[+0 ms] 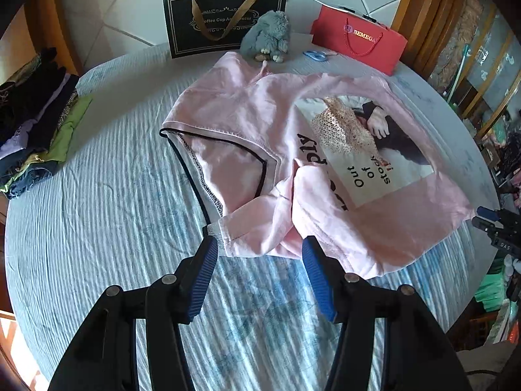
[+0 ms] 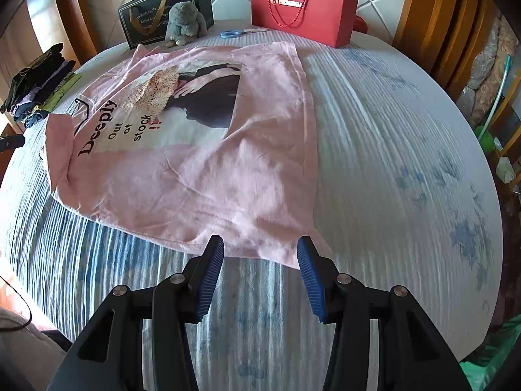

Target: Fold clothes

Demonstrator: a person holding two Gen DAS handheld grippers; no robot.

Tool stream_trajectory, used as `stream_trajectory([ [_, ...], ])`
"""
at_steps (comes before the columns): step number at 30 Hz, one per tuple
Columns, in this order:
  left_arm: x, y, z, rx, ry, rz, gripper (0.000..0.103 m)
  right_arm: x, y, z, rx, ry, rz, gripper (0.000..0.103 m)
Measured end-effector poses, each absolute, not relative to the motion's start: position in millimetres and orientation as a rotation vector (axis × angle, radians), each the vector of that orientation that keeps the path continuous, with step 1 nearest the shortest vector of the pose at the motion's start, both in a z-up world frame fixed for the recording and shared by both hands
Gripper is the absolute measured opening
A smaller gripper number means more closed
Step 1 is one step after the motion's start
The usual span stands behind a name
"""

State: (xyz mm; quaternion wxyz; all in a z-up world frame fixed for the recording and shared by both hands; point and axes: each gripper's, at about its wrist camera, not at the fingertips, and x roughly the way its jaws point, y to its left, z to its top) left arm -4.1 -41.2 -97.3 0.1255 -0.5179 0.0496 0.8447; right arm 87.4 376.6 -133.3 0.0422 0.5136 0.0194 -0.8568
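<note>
While the left gripper (image 1: pixel 259 251) hangs over the bed (image 1: pixel 114 228) with jaws spread and nothing between them, the pink shirt (image 1: pixel 247 120) lies just past its tips, one sleeve folded across the printed front. A pile of clothes (image 1: pixel 39 120) sits far left; a black bag (image 1: pixel 224 19), a plush rabbit (image 1: pixel 268 34), scissors (image 1: pixel 315 55) and a red bag (image 1: pixel 361 40) stand beyond.

Seen from the right wrist, the right gripper (image 2: pixel 260 249) also has its jaws apart, empty, at the shirt's (image 2: pixel 202 169) near hem.
</note>
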Motion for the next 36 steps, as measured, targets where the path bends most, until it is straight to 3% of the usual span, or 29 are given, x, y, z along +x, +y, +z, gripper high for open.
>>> stream_trajectory([
  [14,-27.4,-59.4,-148.6,-1.545,0.224,2.327,0.053,84.2,238.8,-116.9,1.392,0.103,-2.495,0.044],
  [15,-29.1,-60.5,-152.8,-1.556,0.224,2.308,0.033,83.3,223.9,-115.8,1.375,0.100,-2.498,0.044],
  [16,-30.8,-61.6,-157.0,-1.567,0.223,2.288,0.005,82.8,209.1,-116.3,1.359,0.093,-2.500,0.042],
  [23,-15.6,-72.6,-152.5,-1.495,0.196,2.222,0.006,78.4,116.3,-143.4,1.361,0.123,-2.465,0.038],
  [29,-5.7,-87.3,-135.9,-1.431,0.212,2.231,0.006,59.4,75.7,-168.0,1.350,0.305,-2.552,0.037],
  [31,-5.2,-95.4,-130.8,-1.422,0.226,2.246,0.006,49.4,75.0,-172.9,1.392,0.360,-2.567,0.008],
  [36,7.1,-125.4,-126.3,-1.443,0.285,2.240,0.006,68.3,112.1,-136.0,1.361,0.078,-2.500,0.007],
])
